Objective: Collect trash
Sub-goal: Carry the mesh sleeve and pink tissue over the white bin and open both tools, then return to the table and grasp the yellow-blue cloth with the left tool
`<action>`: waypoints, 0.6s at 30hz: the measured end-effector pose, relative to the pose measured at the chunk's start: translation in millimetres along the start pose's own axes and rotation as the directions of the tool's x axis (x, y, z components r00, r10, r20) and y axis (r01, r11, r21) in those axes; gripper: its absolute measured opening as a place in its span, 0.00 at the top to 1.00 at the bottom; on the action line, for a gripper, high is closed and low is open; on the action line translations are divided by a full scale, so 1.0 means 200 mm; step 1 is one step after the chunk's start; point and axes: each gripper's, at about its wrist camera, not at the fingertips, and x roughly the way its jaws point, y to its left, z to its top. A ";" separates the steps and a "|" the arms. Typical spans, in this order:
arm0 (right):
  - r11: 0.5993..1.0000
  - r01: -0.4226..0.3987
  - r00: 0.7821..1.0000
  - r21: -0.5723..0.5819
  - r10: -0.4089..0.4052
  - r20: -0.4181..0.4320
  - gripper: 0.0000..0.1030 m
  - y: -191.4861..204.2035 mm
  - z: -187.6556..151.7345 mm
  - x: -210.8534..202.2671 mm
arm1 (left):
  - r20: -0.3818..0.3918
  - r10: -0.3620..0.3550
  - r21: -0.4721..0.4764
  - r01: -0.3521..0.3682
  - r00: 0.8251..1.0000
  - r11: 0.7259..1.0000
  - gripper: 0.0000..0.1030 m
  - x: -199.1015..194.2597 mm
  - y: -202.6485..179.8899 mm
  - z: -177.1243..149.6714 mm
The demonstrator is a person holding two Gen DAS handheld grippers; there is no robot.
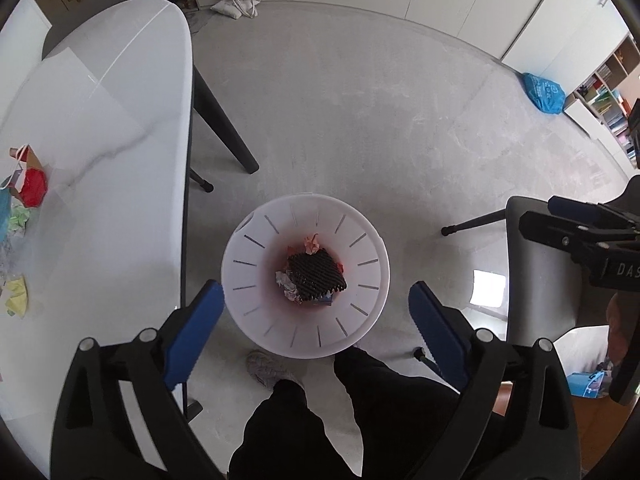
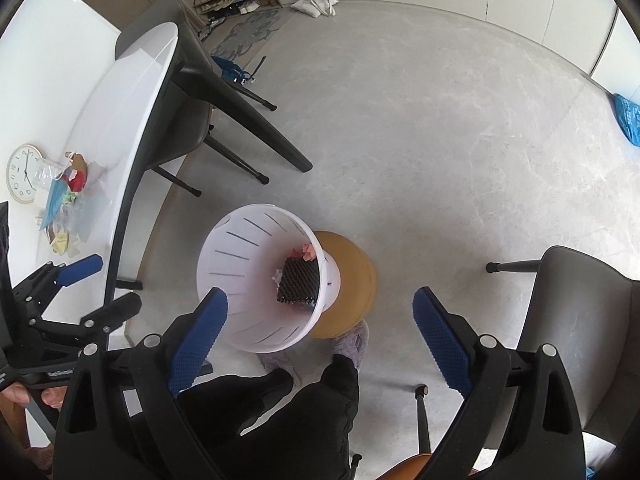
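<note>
Grey floor [image 1: 360, 100] fills most of both views, with white cupboards along the top edge.

Both grippers point down at it. In the left wrist view the left gripper [image 1: 316, 312] stands wide open, its two blue pads on either side of the bin with nothing between them. The right gripper [image 2: 320, 320] in its own view is open just as wide and also empty.

One white slotted bin [image 1: 248, 280] sits at lower centre, straight under the left gripper. Inside lie one black ribbed foam piece [image 1: 316, 276] on top, a pink crumpled scrap [image 1: 312, 243] and some white crumpled paper [image 1: 285, 280]. The right wrist view shows the bin standing on one round wooden stool [image 2: 352, 264].

Below the bin are the person's two dark trouser legs [image 1: 320, 420].

One white table [image 1: 100, 120] takes up the left of the frame. More trash lies at its left edge: a red scrap [image 1: 34, 186], a yellow piece [image 1: 18, 300] and a green crumpled bit [image 1: 20, 214]. One round clock [image 2: 24, 174] lies beside that pile.

On the floor are one blue bag [image 1: 544, 94] at right and one white cloth bag [image 1: 238, 4] at top.
</note>
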 end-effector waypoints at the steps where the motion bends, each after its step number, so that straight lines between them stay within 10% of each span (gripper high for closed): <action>1: 1.000 -0.001 1.000 -0.003 0.001 0.004 0.09 0.01 0.00 -0.01 | 0.007 0.000 -0.010 0.000 1.000 1.000 0.13 -0.02 0.00 0.01; 18: 0.964 -0.100 0.969 -0.246 0.151 0.195 0.03 0.76 0.16 -0.32 | 0.232 0.177 -0.335 -0.092 0.956 0.938 0.07 -0.57 0.68 -0.22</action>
